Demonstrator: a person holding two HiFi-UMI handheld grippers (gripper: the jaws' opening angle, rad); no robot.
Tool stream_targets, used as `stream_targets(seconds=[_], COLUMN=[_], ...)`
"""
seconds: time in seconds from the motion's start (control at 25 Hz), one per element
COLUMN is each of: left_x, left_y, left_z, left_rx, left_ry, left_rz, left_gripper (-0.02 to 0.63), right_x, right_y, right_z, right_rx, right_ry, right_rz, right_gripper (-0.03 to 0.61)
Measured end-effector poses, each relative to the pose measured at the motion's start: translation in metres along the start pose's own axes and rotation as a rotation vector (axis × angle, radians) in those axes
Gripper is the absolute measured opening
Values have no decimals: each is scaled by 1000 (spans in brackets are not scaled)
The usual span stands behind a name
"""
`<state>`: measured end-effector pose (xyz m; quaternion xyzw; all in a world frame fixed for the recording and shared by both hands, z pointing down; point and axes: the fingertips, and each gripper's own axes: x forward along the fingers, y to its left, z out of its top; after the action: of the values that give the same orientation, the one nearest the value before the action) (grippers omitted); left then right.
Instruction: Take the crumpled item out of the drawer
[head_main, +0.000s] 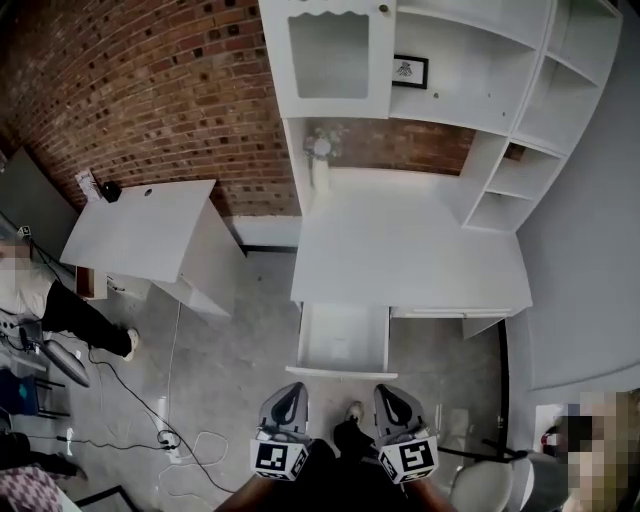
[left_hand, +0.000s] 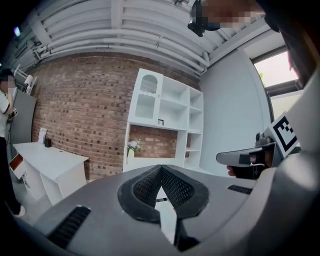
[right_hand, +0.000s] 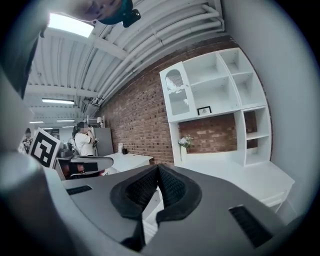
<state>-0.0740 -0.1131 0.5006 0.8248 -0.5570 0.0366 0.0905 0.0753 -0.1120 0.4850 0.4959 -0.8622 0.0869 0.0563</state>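
Jaws of the left gripper (left_hand: 161, 169) and the right gripper (right_hand: 158, 167) are both clenched tight, with nothing between them. Both hang at six o'clock of the open drawer (head_main: 342, 373), which juts from the white counter (head_main: 400, 260). Whether the crumpled item lies inside cannot be told.

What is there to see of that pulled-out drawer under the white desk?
The drawer is a shallow white box, painted wood by the look, pulled out level from under the left part of the white desk. Its front panel is the side nearest the camera. The pale inside looks bare in the head view; no crumpled thing can be made out. Nothing but the desk touches it.
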Motion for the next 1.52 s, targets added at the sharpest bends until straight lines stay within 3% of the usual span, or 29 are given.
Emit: stream_targets(seconds=[0.16, 0.36, 0.56, 0.76, 0.8, 0.88, 1.2, 1.52], left_x=[59, 130, 201, 252, 260, 273, 304, 301], left_y=[13, 31, 49, 57, 57, 56, 64, 85], left_z=[-10, -59, -140, -230, -248, -282, -405, -470], left_rx=[9, 20, -48, -45, -61, -78, -117, -261], left_ry=[49, 193, 412, 605, 653, 745, 1018, 1201], left_rz=[29, -17, -93, -153, -177, -219, -216, -132], left_gripper=[25, 25, 26, 31, 56, 114, 154, 200], right_x=[47, 89, 130, 162, 169, 183, 223, 244], right_y=[-31, -61, -89, -120, -126, -135, -154, -166], right_z=[0, -16, -21, -36, -41, -50, -89, -118], right_rx=[-22, 12, 19, 71, 76, 79, 110, 151], right_ry=[32, 77, 84, 140, 150, 165, 239, 278], right_rz=[38, 26, -12, -52, -57, -61, -69, -100], right_gripper=[12, 12, 13, 12, 12, 12, 12, 12])
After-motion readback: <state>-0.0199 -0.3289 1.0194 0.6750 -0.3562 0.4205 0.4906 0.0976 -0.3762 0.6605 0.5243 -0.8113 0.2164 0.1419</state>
